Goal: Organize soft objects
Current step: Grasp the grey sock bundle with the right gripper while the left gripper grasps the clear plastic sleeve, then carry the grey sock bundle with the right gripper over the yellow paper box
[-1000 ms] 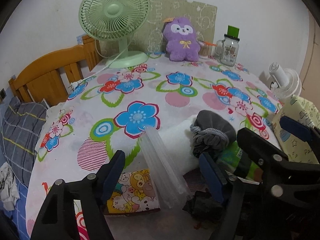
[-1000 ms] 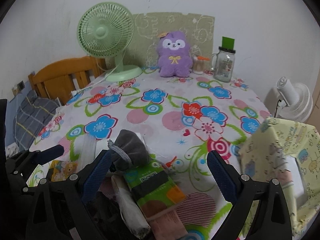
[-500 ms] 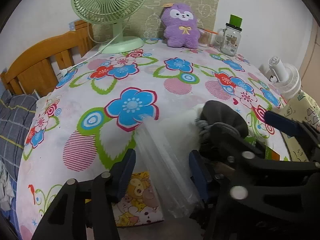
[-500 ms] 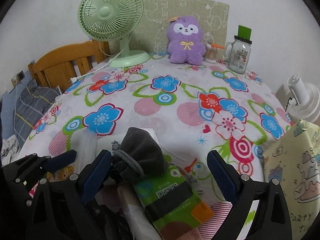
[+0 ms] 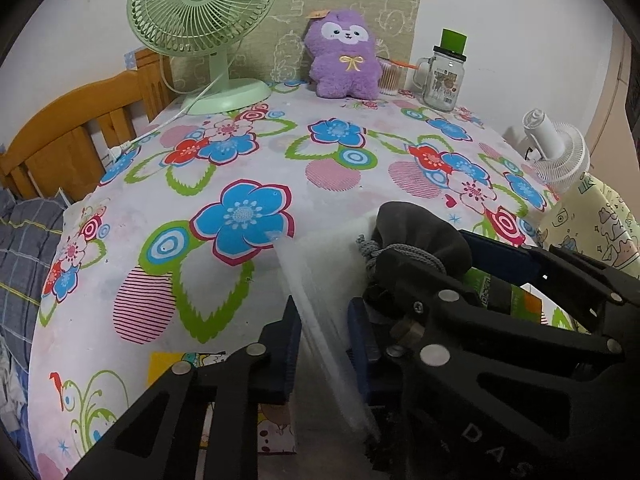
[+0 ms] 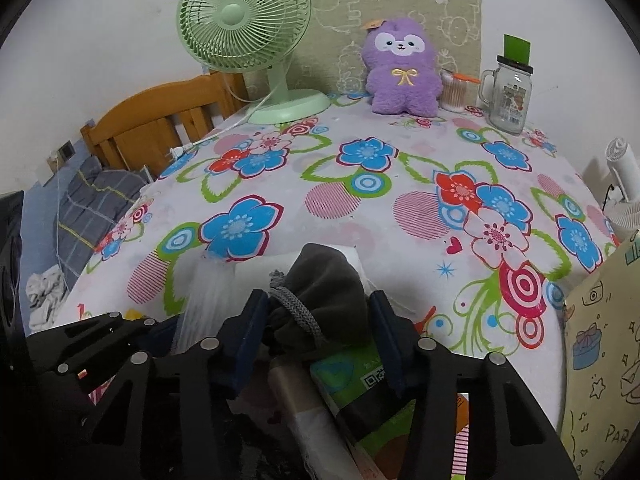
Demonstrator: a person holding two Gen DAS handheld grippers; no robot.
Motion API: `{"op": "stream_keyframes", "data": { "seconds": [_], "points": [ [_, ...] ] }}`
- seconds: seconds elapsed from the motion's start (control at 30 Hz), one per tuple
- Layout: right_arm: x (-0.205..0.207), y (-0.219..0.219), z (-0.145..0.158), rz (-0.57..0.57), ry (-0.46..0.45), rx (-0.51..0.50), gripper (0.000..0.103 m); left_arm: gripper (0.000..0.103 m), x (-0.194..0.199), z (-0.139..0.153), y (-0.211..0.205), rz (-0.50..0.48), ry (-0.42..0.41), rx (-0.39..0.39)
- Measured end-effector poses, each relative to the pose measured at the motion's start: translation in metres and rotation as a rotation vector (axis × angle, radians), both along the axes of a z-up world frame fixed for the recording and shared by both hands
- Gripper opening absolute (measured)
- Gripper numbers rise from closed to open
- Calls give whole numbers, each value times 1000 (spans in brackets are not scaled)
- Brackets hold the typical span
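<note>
A pile of soft things lies at the near edge of the flowered table. My left gripper is closed around a clear plastic-wrapped white pack, also seen in the right wrist view. My right gripper is closed on a dark grey drawstring pouch, which shows in the left wrist view too. A green tissue packet lies under the pouch. A purple plush toy sits upright at the table's far edge.
A green desk fan stands far left, its cord trailing off the table. A glass mug jar and a cotton swab pot stand beside the plush. A yellow paper bag is at the right, a white fan behind it. A wooden bed frame is left.
Both grippers moved forward over the pile and closed: the left around the clear-wrapped pack, the right around the grey pouch. Both were wide open a second ago.
</note>
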State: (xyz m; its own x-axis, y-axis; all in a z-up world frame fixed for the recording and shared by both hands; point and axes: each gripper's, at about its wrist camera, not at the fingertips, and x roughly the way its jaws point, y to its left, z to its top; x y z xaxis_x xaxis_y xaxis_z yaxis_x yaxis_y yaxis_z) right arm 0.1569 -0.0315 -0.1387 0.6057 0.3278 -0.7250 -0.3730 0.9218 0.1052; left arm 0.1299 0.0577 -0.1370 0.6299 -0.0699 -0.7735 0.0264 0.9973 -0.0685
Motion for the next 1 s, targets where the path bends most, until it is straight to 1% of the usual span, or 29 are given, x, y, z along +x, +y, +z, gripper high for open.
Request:
{"op": "stream_keyframes", "data": {
  "seconds": [0.17, 0.37, 1.0],
  "points": [
    [-4, -7, 6, -21, -22, -1, 51, 14, -5, 7, -5, -11, -21, 13],
    [-10, -19, 11, -46, -33, 2, 51, 10, -11, 14, -16, -46, -50, 23],
    [-35, -59, 37, -115, -94, 35, 50, 9, -29, 43, -53, -83, -124, 53]
  ]
}}
